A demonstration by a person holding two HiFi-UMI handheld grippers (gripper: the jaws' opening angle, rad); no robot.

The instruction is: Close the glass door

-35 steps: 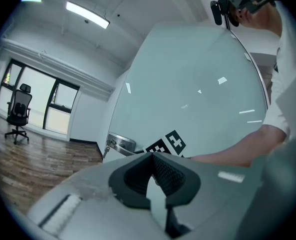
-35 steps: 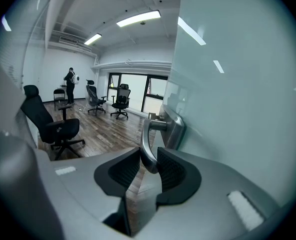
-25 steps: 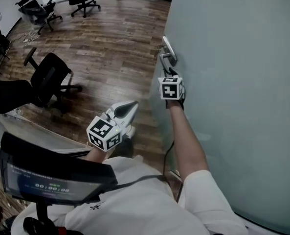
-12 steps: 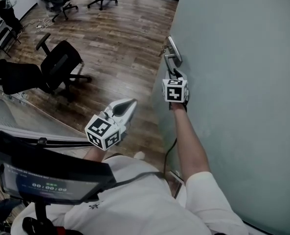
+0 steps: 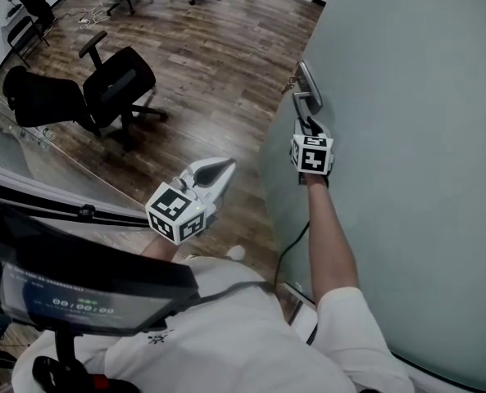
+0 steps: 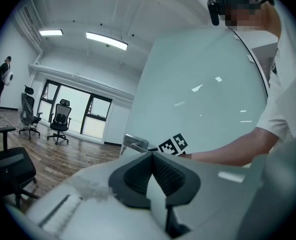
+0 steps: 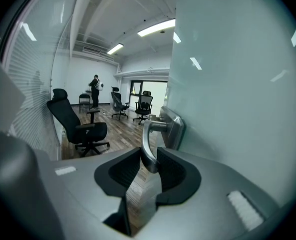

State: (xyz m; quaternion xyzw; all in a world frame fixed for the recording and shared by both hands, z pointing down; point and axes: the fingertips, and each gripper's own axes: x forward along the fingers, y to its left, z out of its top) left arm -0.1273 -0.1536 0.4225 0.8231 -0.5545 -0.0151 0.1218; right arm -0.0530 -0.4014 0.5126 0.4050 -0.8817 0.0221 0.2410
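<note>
Glass door [image 5: 406, 137]: a frosted pane that stands upright and fills the right side of the head view. Its long axis runs top to bottom. The edge with the handle faces the room, and the floor shows past it.
Wooden floor [image 5: 210, 64]: dark planks across the room to the left of the door's edge.
Glass partition [image 7: 28, 99]: a striped, frosted wall on the left of the right gripper view, well apart from the door.
Office chair [image 5: 115, 84]: black, on the floor to the left, well apart from the door, with its back leaning away.
Right arm [image 5: 329, 236]: bare below a white sleeve, stretched close along the door's face up to the handle.
Left gripper [image 5: 224, 167]: held near the person's body and apart from the door, with its tip toward the door's edge. Its jaws are pressed together with nothing between them.
Right gripper [image 5: 311, 125]: at the handle, pointing along the door's face. Its jaws are part closed, with the pads clamped on either side of the lever.
Left marker cube [image 5: 175, 213]: at the rear of the left gripper, nearest the person.
Right marker cube [image 5: 312, 154]: at the rear of the right gripper, just beside the door's face.
Door handle [image 7: 148, 144]: a metal lever on an upright plate near the door's free edge. A short neck stands out from the plate, then the long part bends and runs along the door's face, with its free end down between the right gripper's pads.
</note>
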